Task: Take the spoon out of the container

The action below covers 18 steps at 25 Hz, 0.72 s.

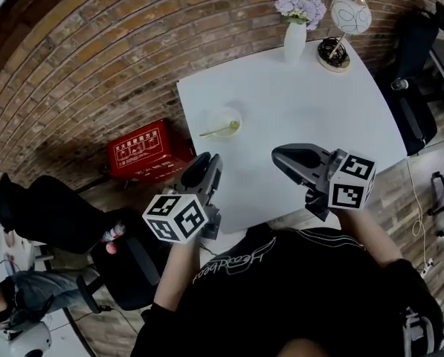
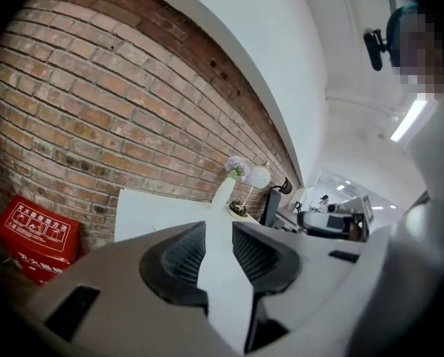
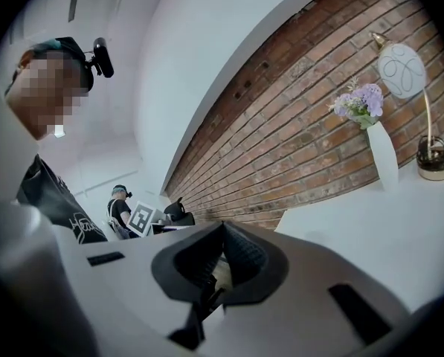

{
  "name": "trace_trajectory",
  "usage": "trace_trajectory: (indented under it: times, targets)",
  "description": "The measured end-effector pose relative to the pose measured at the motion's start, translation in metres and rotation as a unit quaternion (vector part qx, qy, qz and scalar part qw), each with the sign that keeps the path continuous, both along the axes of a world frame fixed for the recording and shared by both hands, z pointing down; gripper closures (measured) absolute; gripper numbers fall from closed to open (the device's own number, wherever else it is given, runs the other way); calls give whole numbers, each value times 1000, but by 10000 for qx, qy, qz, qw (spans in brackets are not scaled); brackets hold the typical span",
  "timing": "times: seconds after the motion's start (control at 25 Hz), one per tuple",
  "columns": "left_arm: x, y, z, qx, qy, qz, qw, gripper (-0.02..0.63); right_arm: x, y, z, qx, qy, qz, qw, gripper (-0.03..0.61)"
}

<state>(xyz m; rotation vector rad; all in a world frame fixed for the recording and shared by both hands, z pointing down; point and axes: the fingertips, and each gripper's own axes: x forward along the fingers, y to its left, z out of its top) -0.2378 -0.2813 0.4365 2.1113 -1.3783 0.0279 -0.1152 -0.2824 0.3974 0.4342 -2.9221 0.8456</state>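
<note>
A small clear container (image 1: 224, 115) stands on the white table (image 1: 296, 103) near its left edge. A yellow-green spoon (image 1: 220, 130) lies in it, its handle sticking out to the left. My left gripper (image 1: 210, 161) hovers at the table's near-left edge, just short of the container. In the left gripper view its jaws (image 2: 219, 226) stand apart, and only the bare table shows through the gap. My right gripper (image 1: 278, 155) hangs over the table's near edge, to the right of the container. Its jaw tips (image 3: 222, 226) meet with nothing between them.
A white vase with purple flowers (image 1: 295, 37) and a lamp with a round white shade (image 1: 350, 15) stand at the table's far right corner. A red box (image 1: 141, 149) sits on the floor to the left. Black office chairs (image 1: 421, 65) stand at the right.
</note>
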Motion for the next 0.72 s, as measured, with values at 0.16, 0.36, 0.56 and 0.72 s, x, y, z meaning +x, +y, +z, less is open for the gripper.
trace_trajectory:
  times: [0.16, 0.36, 0.56, 0.72]
  targets:
    - [-20, -19, 23, -250, 4, -127, 9996, 486, -6, -13, 6, 14, 75, 74, 9999, 581]
    - [-37, -39, 51, -605, 71, -205, 9979, 439, -11, -27, 11, -5, 109, 183, 9998, 581]
    - [-47, -58, 78, -831, 34, -360, 9959, 431, -7, -35, 22, -107, 170, 271, 9994, 581]
    - [-47, -70, 93, -965, 100, -426, 9944, 431, -2, -40, 30, -194, 209, 357, 9990, 581]
